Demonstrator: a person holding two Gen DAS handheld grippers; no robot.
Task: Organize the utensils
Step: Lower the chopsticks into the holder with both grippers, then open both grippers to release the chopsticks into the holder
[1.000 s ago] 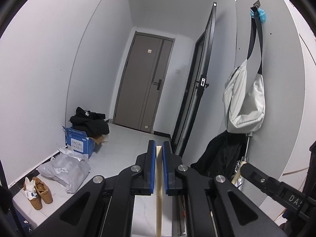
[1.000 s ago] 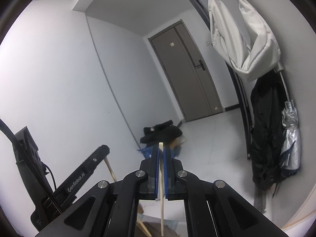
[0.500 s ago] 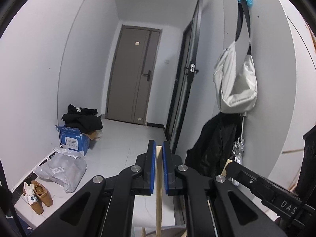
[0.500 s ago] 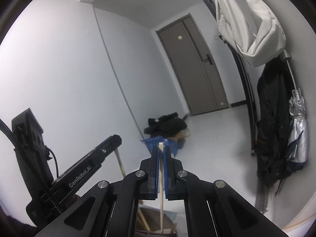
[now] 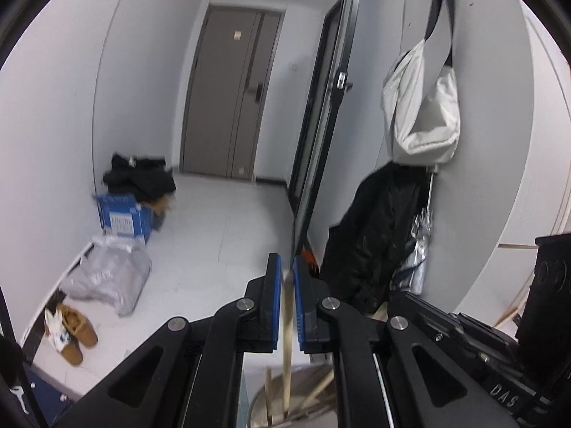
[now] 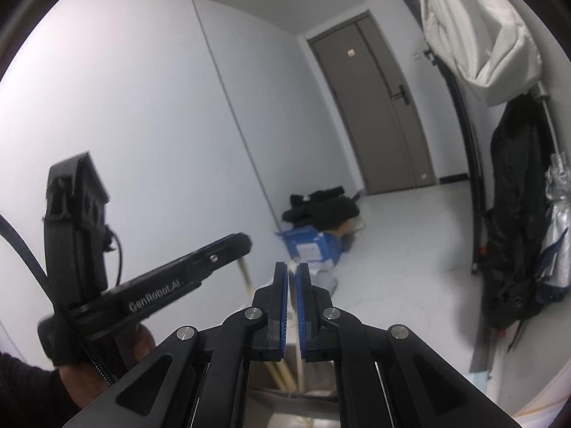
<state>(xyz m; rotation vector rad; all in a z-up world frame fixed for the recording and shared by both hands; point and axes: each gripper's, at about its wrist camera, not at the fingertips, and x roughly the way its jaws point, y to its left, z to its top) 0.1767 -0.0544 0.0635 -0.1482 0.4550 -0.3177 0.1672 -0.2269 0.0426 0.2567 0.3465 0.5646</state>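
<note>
The left tongs (image 5: 283, 278) are closed narrow on a pale wooden chopstick (image 5: 285, 349) that runs down between the blue pads (image 5: 274, 303) into a metal container (image 5: 260, 406) at the bottom edge of the left wrist view, where other wooden sticks (image 5: 267, 392) lean. The right tongs (image 6: 292, 281) are also narrow, their jaws just starting to open, with a thin chopstick (image 6: 299, 374) showing below the pads and running down toward the same container (image 6: 292, 417); whether the pads still press on it cannot be told.

In the right wrist view the left tongs point up and to the right, their side printed "GenRobot.AI" (image 6: 154, 297), and a person's hand (image 6: 107, 367) in a dark sleeve grips the handle below. In the left wrist view the right tool's body sits at the lower right, with the letters "DAS" (image 5: 503, 394) on it.

Farther out, on the floor (image 5: 221, 221), a blue box (image 5: 123, 215) carries white writing too blurred to read, with black clothes (image 5: 141, 176) piled on it. A grey plastic bag (image 5: 109, 273) and brown shoes (image 5: 73, 331) lie near the wall. A white bag (image 5: 421, 114) hangs above a black coat (image 5: 374, 235) on the right, and a grey door (image 5: 228, 96) closes the hallway.
</note>
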